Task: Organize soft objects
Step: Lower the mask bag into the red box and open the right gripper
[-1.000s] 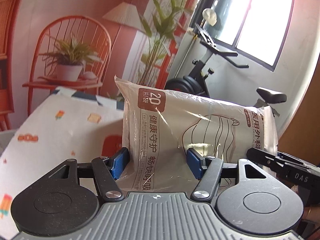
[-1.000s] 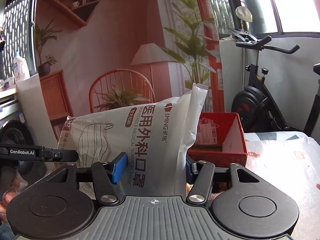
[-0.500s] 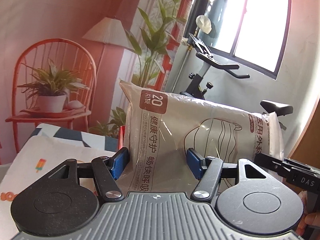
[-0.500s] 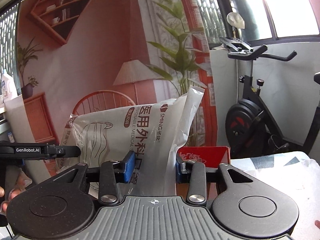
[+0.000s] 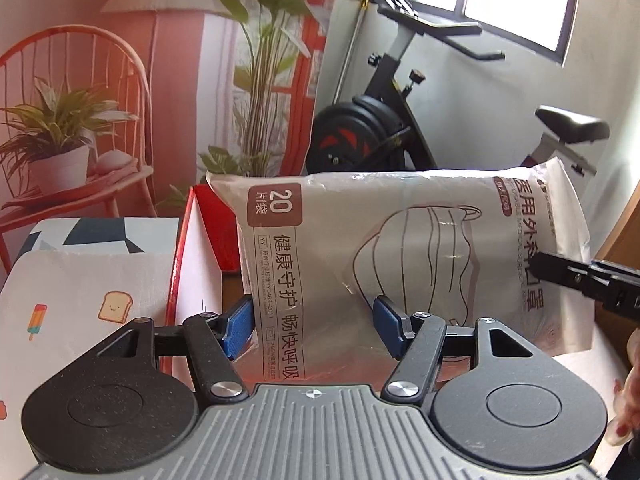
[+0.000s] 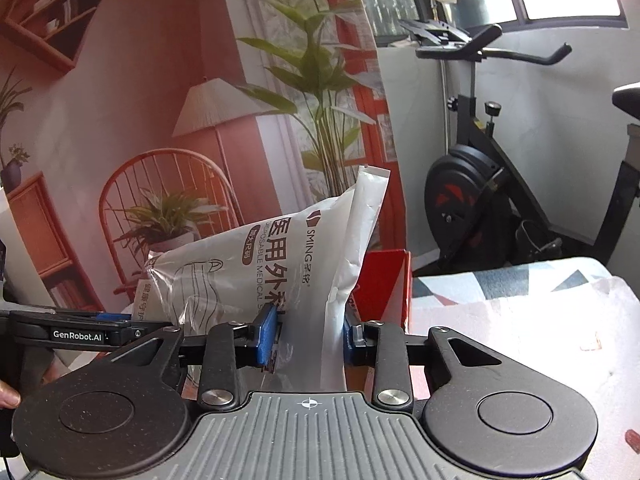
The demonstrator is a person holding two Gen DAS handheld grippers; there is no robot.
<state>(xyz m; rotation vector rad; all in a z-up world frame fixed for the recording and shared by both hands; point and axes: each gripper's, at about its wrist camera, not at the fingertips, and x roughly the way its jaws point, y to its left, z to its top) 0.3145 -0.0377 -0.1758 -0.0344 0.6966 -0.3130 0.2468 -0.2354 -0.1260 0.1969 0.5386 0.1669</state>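
A: Hand-held gripper, left [image 5: 312, 324]. Condition?
B: Blue pads [image 5: 239, 327] pinching one end of the mask pack [image 5: 400, 248]; the plastic is bunched between them, lower centre of the left wrist view.

A: Hand-held gripper, right [image 6: 308, 334]?
B: Pads [image 6: 267, 334] pressed in on the other end of the same mask pack [image 6: 256, 268], at the sealed edge, centre of the right wrist view. Its black tip also shows at the right edge of the left wrist view.

A: Item one, the mask pack. Position?
B: Held between both grippers, lifted, long side roughly level in the left wrist view. White plastic, brown label reading 20, line drawing of a mask.

A: Item two?
B: Red box [image 5: 200, 256], open, white inside, just behind and under the pack, centre left of the left wrist view; its red wall [image 6: 386, 284] shows right of the pack in the right wrist view.

A: Surface?
B: Patterned cloth [image 5: 80, 280] on the tabletop, lower left.

A: Background?
B: Exercise bike [image 5: 400, 120], upper right; potted plant [image 5: 60, 136] on a red chair, left.
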